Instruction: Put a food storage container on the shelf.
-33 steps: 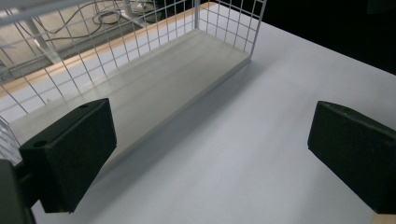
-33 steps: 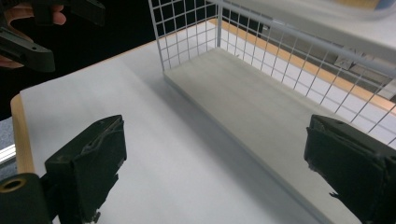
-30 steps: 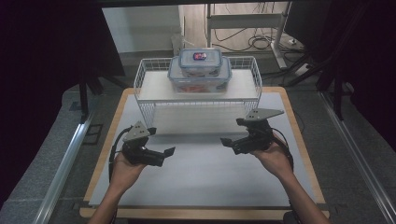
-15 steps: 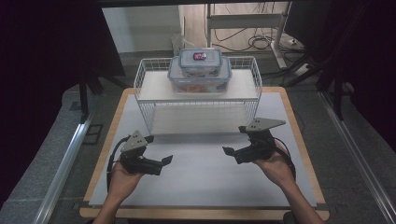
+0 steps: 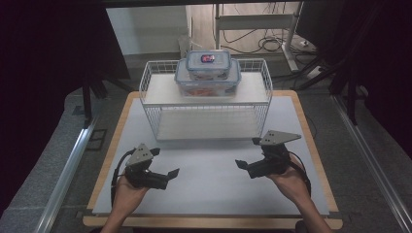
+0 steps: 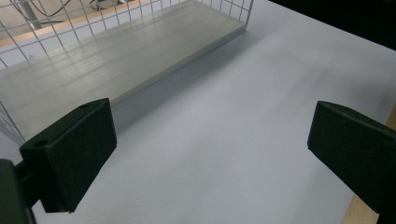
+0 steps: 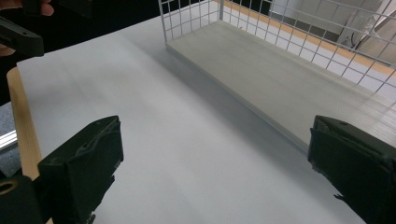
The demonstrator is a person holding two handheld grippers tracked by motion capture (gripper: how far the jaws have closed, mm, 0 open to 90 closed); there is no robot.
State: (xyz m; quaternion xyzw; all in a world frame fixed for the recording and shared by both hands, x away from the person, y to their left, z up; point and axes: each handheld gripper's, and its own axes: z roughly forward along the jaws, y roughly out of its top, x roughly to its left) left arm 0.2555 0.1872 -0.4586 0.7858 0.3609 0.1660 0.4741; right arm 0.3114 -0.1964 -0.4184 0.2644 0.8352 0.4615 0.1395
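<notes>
A white wire rack [image 5: 206, 104] with two shelves stands at the back middle of the white table mat [image 5: 209, 189]. On its top shelf sits a large clear lidded container [image 5: 207, 81] with a smaller clear container [image 5: 208, 62] stacked on it. My left gripper [image 5: 164, 162] hovers over the mat's front left, open, with nothing between its jaws. At the front right my right gripper [image 5: 248, 153] is open too and holds nothing. The left gripper view looks across bare mat between wide jaws [image 6: 210, 158] to the rack's lower shelf [image 6: 116, 60]. The right gripper view [image 7: 217, 172] faces that shelf [image 7: 289, 79] as well.
The table's wooden rim [image 5: 104, 170] frames the mat. The rack's lower shelf is bare. Metal rails [image 5: 68, 165] run along the floor on both sides, with cables and a desk frame [image 5: 252, 29] behind the table. In the right gripper view the other gripper [image 7: 18, 37] shows top left.
Both grippers have drawn back from the rack toward the table's front edge, still open and holding nothing. The rack and containers have not moved.
</notes>
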